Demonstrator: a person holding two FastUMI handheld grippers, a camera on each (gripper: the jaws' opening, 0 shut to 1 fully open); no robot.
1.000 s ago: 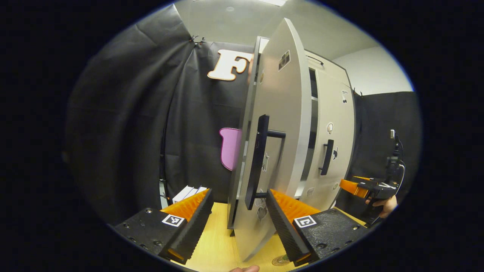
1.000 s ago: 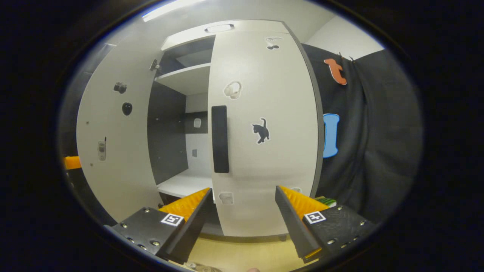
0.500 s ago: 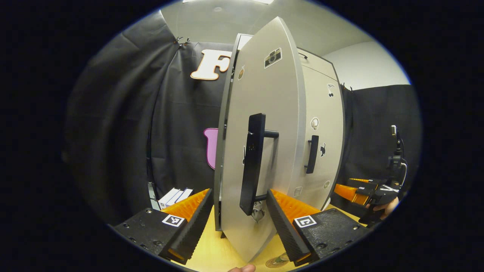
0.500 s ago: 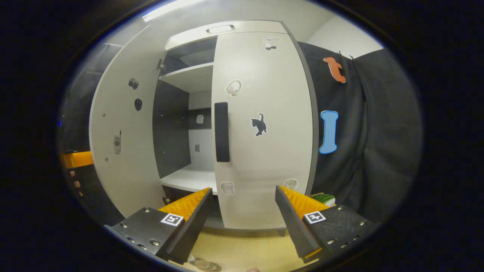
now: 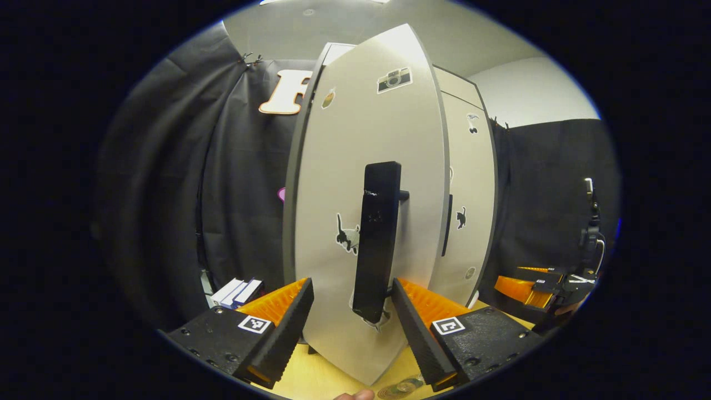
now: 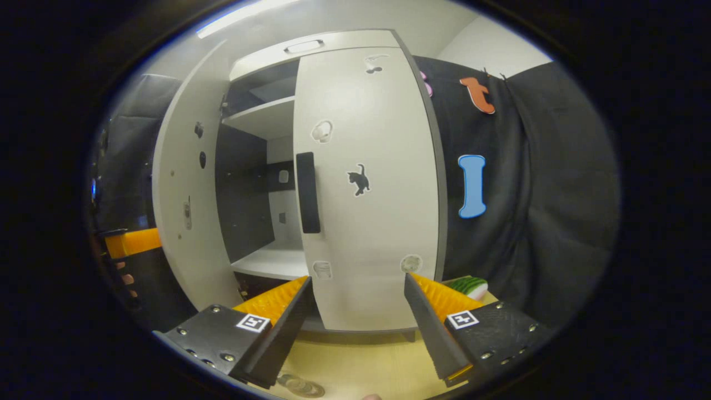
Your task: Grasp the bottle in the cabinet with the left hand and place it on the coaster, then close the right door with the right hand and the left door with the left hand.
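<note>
Final stage of the cabinet task. The left gripper (image 5: 350, 311), fingers spread wide and holding nothing, faces the outer side of the pale grey left cabinet door (image 5: 355, 166), its fingertips flanking the lower end of the door's tall black bar handle (image 5: 377, 239); whether they touch the panel cannot be told. In the right gripper view this door (image 6: 178, 183) stands partly open, with bare white shelves (image 6: 272, 261) visible through the gap, while the matching right door (image 6: 366, 183) lies flush with the cabinet front. The right gripper (image 6: 358, 316), also wide open and empty, hangs back from that door. Risk: a push delivered near the handle's end could slide off, or the handle could catch between the fingers and stall the swing. A round base, probably the bottle on its coaster (image 6: 300, 384), shows on the wooden counter (image 6: 355, 366) at the near edge.
</note>
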